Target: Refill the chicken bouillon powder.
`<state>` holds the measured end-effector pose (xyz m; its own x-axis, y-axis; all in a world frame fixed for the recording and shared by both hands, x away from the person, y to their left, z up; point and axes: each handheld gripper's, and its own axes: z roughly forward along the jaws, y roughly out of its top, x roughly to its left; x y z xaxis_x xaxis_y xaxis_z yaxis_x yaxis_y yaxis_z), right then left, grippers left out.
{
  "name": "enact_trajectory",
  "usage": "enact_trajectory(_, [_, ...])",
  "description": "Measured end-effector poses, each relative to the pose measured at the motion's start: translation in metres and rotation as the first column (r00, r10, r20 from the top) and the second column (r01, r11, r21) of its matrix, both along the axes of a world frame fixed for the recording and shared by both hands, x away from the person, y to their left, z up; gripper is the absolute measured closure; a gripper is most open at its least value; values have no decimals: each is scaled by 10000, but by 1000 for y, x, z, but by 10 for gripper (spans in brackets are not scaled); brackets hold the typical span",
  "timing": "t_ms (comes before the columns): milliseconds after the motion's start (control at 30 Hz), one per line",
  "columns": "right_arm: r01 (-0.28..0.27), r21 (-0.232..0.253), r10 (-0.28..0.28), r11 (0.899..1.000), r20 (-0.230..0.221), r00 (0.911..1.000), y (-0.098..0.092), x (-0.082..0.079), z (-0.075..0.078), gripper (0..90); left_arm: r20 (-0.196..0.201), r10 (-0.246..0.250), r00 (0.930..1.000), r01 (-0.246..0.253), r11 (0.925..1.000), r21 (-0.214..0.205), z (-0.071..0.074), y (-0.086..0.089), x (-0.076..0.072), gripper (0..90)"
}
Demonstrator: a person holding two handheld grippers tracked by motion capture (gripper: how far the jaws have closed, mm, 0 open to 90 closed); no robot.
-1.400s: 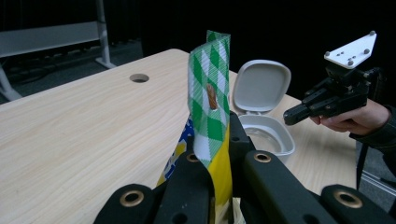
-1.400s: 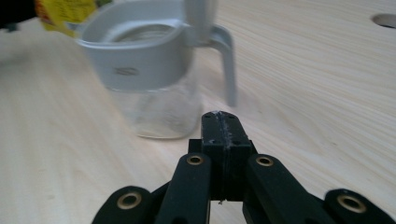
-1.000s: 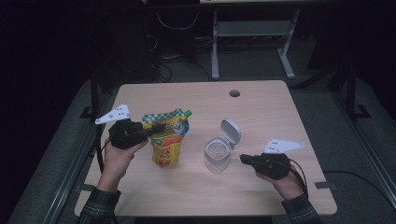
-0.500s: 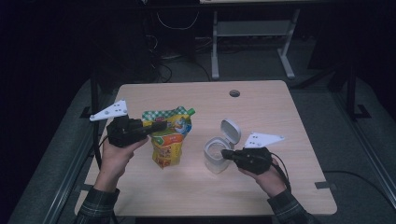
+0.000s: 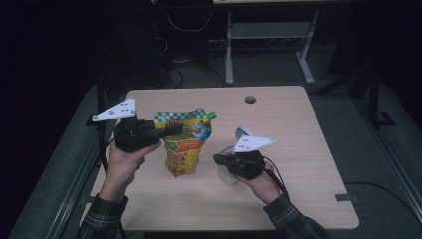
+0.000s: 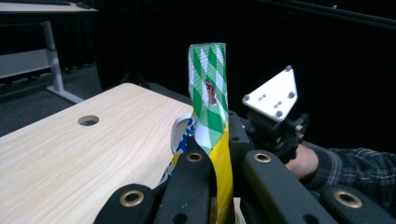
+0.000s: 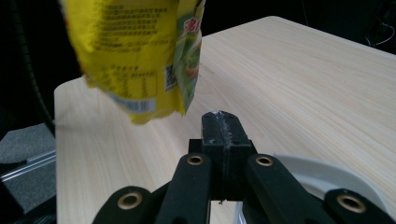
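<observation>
A yellow and green snack pouch point(image 5: 186, 144) hangs above the table, held by its checked top band point(image 6: 208, 93). My left gripper point(image 5: 171, 130) is shut on that band, and the pouch's edge sits between its jaws point(image 6: 219, 163). A clear plastic container point(image 5: 230, 177) stands to the pouch's right, its white lid point(image 5: 241, 133) tipped up behind it. My right gripper point(image 5: 218, 159) is over the container with its jaws pressed together point(image 7: 222, 133) and nothing showing between the tips. The container's rim point(image 7: 327, 179) lies just below those jaws. The pouch's lower end point(image 7: 140, 56) hangs ahead of them.
The wooden table point(image 5: 298, 149) has a round cable hole point(image 5: 250, 99) near its far edge. A metal bench frame point(image 5: 268, 40) stands on the dark floor beyond. Bare tabletop lies to the right and in front of the container.
My right gripper has moved left from the table's right side to sit over the container. The left gripper has stayed shut on the pouch, which hangs slightly higher.
</observation>
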<state>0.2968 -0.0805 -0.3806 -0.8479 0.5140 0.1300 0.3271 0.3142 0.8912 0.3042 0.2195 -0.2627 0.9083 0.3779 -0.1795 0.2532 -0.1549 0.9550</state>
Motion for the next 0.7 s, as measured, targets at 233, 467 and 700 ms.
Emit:
enact_trajectory(233, [56, -28, -56, 10000, 2, 10000, 13, 6, -2, 899, -70, -186, 9998, 185, 9998, -104, 1, -5, -2, 900])
enact_trajectory(467, [-31, -88, 31, 10000, -10, 10000, 25, 6, -3, 899, -49, -345, 9994, 344, 9993, -158, 6, -12, -3, 900])
enact_trajectory(700, [-218, 32, 218, 9998, -3, 9998, 33, 1, -9, 899, 36, -349, 9994, 350, 9993, -125, 9, -17, -1, 900])
